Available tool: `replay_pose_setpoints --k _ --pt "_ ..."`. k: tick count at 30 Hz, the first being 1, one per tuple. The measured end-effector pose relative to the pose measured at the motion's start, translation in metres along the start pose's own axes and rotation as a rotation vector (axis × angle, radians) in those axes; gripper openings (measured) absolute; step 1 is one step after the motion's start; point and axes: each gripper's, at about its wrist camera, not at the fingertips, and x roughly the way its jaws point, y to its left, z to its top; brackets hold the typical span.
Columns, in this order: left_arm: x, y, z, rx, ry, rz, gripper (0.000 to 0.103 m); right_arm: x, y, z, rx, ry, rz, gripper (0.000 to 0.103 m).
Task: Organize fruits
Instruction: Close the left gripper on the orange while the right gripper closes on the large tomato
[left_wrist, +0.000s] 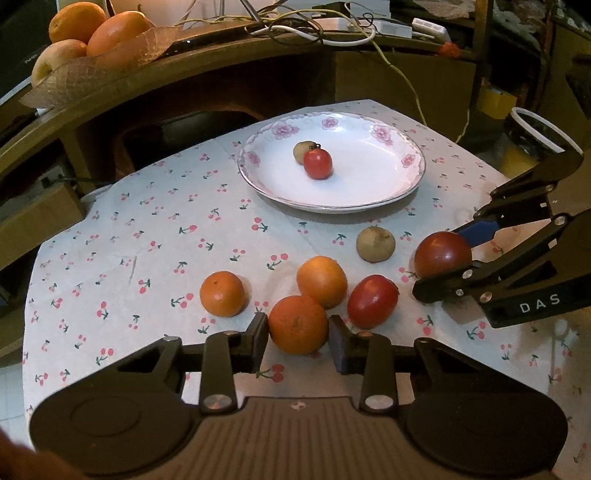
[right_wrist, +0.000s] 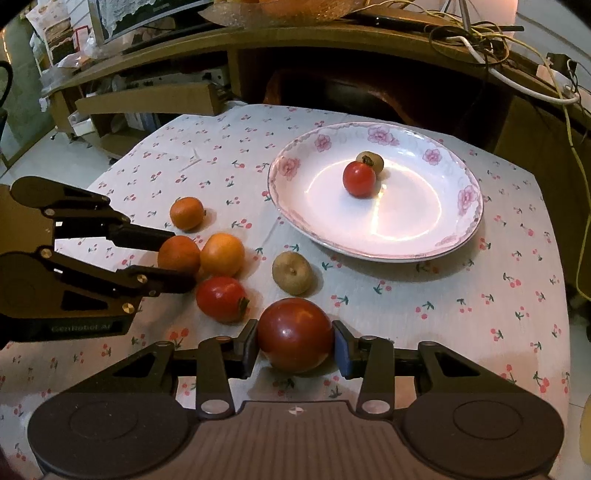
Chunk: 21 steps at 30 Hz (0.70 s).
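Cherry-printed white cloth (left_wrist: 147, 236) covers the desk, where the left claw (left_wrist: 298, 334) is clamped on a round orange tangerine (left_wrist: 297, 325) at the near edge of a fruit cluster. Just right of it, the right claw (right_wrist: 294, 345) grips a large dark-red tomato (right_wrist: 294, 334), both pads pressed against its sides. Farther back, a white floral-rimmed plate (left_wrist: 369, 184) holds a small red tomato (left_wrist: 317, 164) touching a small brown fruit (left_wrist: 302, 150).

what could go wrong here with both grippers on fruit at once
The orange in the left gripper touches another orange; lifting may roll it. The dark red fruit in the right gripper is round and may slip. On the plate, arriving fruit could knock the small red fruit.
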Motion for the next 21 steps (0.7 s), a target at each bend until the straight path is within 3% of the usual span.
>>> replay_pose_setpoints --k 13,21 --pt "0.0024 -0.0037 -0.0035 0.046 0.030 0.005 0.041 -0.0018 -0.0003 -0.0045 -0.030 -0.009 -0.002 0.043" --pt "0.0051 -0.0020 -0.0025 0.039 0.026 0.019 0.048 -0.0024 0.0006 -0.0047 -0.042 -0.006 -0.006 0.049"
